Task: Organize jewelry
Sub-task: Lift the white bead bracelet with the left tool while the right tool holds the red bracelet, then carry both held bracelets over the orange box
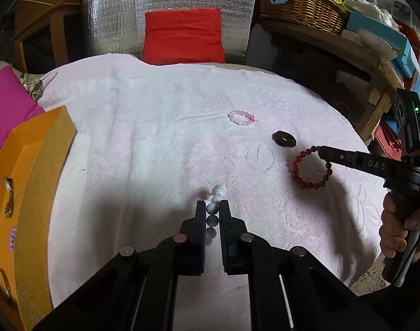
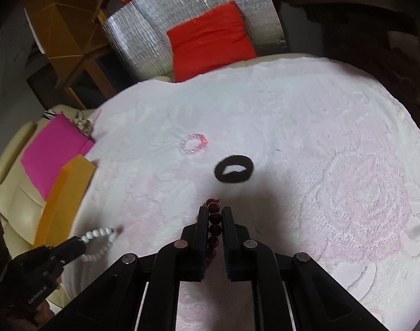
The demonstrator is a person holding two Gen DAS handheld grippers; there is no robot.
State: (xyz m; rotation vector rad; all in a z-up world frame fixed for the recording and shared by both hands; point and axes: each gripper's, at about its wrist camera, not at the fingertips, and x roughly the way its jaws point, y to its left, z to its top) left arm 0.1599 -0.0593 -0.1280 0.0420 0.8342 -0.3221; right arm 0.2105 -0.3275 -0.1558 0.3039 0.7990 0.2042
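In the left wrist view, the left gripper (image 1: 212, 207) sits at the lower centre of the frame and is closed on the white bracelet (image 1: 216, 193). A few beads stand out past the tips and more run back between the two fingers. The orange box (image 1: 30, 171) fills the left edge of the frame, and some jewelry already lies in it. At the right of the frame the right gripper (image 1: 321, 150) holds the red bracelet (image 1: 312, 169), which hangs as an open ring over the pink towel (image 1: 154, 138). Further up, a pink bracelet (image 1: 240, 118) and a black ring (image 1: 284, 138) lie on the towel, apart from each other.

In the right wrist view, the right gripper (image 2: 212, 209) at the lower centre is closed on the red bracelet (image 2: 212, 207); the dark beads sit in a line between the fingers. The black ring (image 2: 234, 169) lies just above it in the frame, the pink bracelet (image 2: 194, 144) further up and left. At the lower left, the left gripper (image 2: 81, 244) holds the white bracelet (image 2: 99, 241) near the orange box (image 2: 66, 193).

I judge that the step is to carry both bracelets to the box. The grip is on a few round beads only, so the pressure should be kept firm. It is better to lower each bracelet into a free place of the box before opening, so it does not tangle with the chains there.
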